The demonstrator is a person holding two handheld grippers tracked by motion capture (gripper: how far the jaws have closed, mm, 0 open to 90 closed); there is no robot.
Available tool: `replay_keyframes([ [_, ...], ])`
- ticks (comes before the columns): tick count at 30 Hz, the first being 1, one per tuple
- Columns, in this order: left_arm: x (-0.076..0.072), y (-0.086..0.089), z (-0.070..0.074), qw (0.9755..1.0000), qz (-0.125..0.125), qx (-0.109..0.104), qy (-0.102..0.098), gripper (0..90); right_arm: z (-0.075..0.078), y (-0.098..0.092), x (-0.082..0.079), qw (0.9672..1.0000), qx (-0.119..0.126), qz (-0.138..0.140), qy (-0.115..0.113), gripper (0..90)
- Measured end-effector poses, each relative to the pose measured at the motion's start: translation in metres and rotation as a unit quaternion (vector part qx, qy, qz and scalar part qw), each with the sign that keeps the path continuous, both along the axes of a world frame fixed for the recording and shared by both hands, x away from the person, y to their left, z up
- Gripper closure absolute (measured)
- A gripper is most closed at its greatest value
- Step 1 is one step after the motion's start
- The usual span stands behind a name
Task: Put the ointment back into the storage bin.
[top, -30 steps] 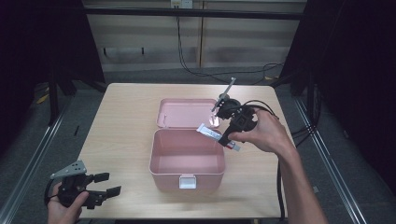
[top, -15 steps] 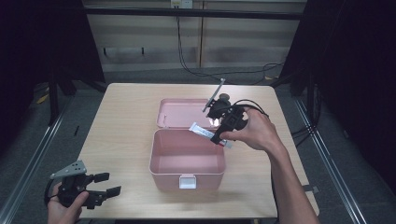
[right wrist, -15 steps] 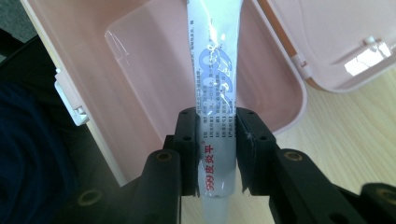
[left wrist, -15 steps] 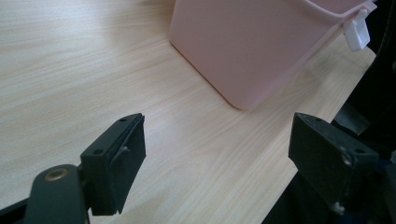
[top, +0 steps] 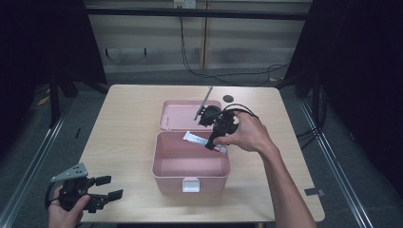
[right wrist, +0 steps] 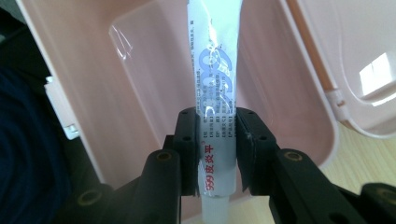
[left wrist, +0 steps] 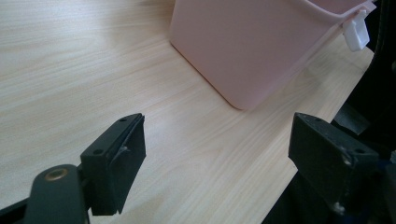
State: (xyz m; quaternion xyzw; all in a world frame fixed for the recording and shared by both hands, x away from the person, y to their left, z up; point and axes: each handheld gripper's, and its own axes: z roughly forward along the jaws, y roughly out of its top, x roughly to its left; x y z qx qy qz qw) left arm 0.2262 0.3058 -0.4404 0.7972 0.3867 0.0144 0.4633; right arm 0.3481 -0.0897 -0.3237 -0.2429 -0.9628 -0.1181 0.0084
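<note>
An open pink box [top: 190,164] stands mid-table, its lid [top: 178,114] folded back behind it. My right gripper [top: 210,143] hovers over the box's back right corner, shut on a white ointment tube [top: 196,138]. In the right gripper view the tube [right wrist: 215,88] is pinched between the two pads, and its flat end points into the bare inside of the box [right wrist: 154,79]. My left gripper [top: 108,187] rests at the table's front left corner, open, nothing between its jaws. In the left gripper view the left gripper [left wrist: 217,161] faces the box's pink wall [left wrist: 252,46].
The box's white latch [top: 190,184] faces the front edge. A small dark disc [top: 228,99] lies on the table behind the lid. Cables trail from the right gripper toward the table's right side. Bare wood [top: 123,123] lies left of the box.
My right hand has carried the tube leftward and down, from the box's right rim to over its open inside. The left gripper has stayed where it was.
</note>
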Motion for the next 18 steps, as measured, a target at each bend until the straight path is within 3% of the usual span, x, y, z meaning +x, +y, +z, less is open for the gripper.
replay_keyframes([
  [7, 0.0, 0.0, 0.0, 1.0, -0.001, -0.001, 0.0, 18.8, -0.011, 0.011, 0.004, 0.9993, -0.003, 0.038, -0.006, 71.9],
  [18, 0.0, 0.0, 0.0, 1.0, 0.0, 0.001, 0.0, 18.8, -0.027, 0.024, 0.01, 0.997, -0.016, 0.074, -0.017, 71.9],
])
